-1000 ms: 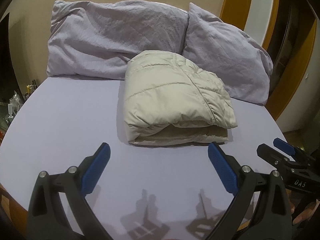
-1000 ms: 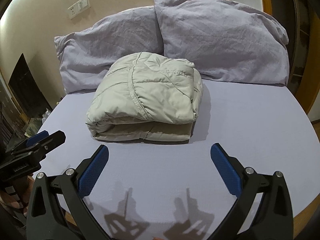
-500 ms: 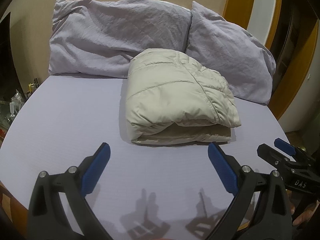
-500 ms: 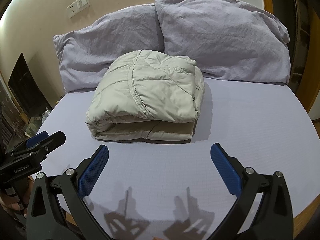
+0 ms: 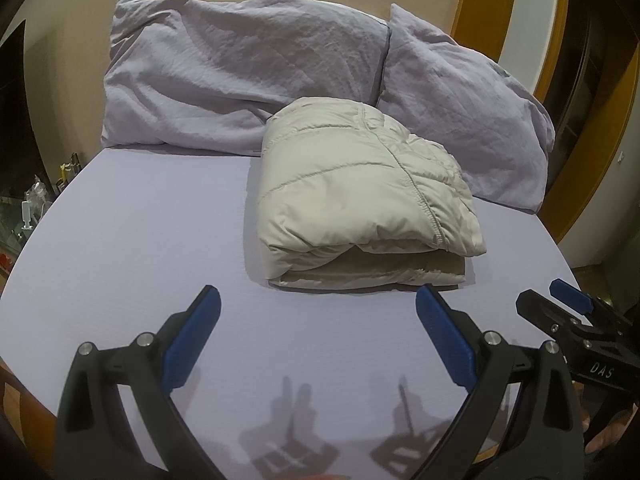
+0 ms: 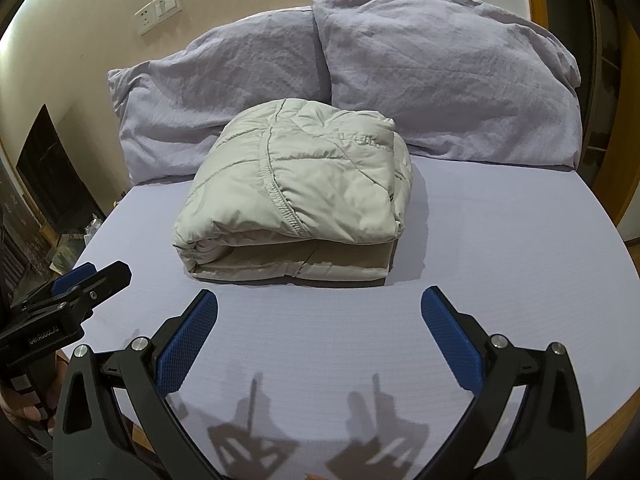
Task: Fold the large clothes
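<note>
A beige quilted puffer jacket (image 5: 360,196) (image 6: 304,196) lies folded into a thick rectangular bundle on the lilac bed sheet (image 5: 140,232) (image 6: 500,240), its far end against the pillows. My left gripper (image 5: 318,296) stands open over the sheet, just short of the bundle's near edge, with nothing between its blue pads. My right gripper (image 6: 320,300) is likewise open and empty in front of the bundle. Each gripper shows in the other's view: the right one (image 5: 560,304) at the right edge, the left one (image 6: 96,276) at the left edge.
Two lilac pillows (image 5: 240,72) (image 6: 448,72) lean on the wall behind the jacket. A wooden bed frame (image 6: 616,420) rims the mattress. A cluttered bedside area (image 5: 36,200) lies left. A wall socket (image 6: 158,10) sits above the pillows. A hand (image 5: 604,440) holds the right gripper.
Both grippers have edged slightly nearer the folded jacket, which looks a little larger and more central. They stay open; the jacket has not moved.
</note>
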The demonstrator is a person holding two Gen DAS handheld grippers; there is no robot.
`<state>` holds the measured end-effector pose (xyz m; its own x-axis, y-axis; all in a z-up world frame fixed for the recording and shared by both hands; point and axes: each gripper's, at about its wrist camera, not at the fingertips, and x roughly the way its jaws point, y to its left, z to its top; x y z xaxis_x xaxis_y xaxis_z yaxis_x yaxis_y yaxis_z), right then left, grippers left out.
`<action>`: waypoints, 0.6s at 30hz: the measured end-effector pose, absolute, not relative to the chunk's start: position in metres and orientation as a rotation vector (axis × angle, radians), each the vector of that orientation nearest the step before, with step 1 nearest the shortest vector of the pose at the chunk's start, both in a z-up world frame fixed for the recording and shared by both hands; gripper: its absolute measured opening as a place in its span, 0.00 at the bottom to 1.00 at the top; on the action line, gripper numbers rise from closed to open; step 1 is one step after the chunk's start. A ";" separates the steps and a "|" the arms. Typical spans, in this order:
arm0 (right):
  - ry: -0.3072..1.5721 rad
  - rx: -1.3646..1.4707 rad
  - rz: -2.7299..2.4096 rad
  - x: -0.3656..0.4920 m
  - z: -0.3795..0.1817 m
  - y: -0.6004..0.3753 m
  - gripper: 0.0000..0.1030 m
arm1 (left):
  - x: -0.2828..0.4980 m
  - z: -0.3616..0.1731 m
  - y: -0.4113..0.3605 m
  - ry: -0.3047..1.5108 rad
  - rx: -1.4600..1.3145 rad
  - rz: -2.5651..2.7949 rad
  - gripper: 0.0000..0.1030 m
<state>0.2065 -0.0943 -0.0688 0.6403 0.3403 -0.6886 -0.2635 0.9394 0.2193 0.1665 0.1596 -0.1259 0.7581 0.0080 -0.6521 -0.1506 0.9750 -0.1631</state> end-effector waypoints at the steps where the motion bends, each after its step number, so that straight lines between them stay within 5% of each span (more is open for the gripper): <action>1: 0.806 0.102 0.345 0.207 -0.069 -0.094 0.99 | 0.167 -0.126 0.160 0.706 -0.211 0.087 0.95; 18: 0.807 0.101 0.345 0.207 -0.069 -0.092 0.99 | 0.167 -0.127 0.160 0.708 -0.212 0.089 0.95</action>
